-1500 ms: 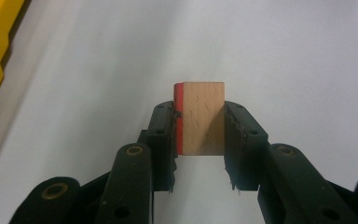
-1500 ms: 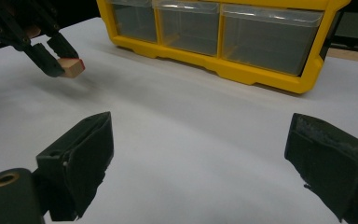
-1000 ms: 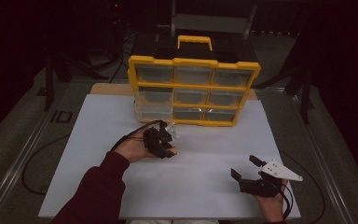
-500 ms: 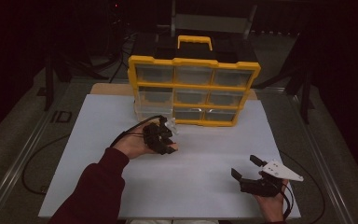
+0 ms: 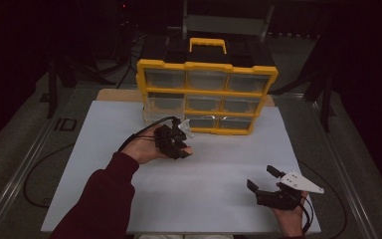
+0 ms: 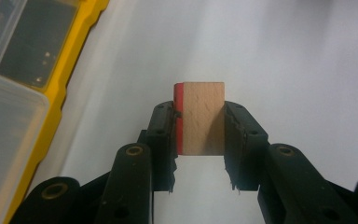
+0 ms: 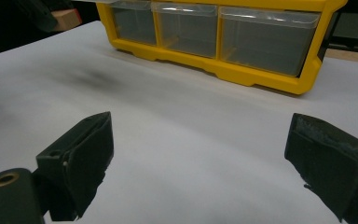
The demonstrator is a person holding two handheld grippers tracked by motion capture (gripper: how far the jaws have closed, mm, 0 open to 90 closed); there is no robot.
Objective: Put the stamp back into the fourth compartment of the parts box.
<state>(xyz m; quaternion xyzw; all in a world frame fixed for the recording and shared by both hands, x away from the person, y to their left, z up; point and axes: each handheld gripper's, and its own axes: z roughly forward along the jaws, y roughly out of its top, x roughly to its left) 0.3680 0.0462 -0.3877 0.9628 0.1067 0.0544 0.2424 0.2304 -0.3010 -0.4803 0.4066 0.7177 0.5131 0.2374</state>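
Observation:
My left gripper hovers over the white table top just in front of the yellow drawer cabinet, near its lower left corner. In the left gripper view the gripper is shut on a small wooden block with one red face against a jaw. That block also peeks in at the top left of the right gripper view. My right gripper rests near the front right of the table, open with nothing between its jaws, and faces the cabinet.
The cabinet has clear plastic drawers in three rows and a yellow handle on top. The white table top spreads between the two grippers. Cables trail off the table's left edge.
The left hand has shifted slightly toward the cabinet with the block still held. The right gripper has stayed in place, open.

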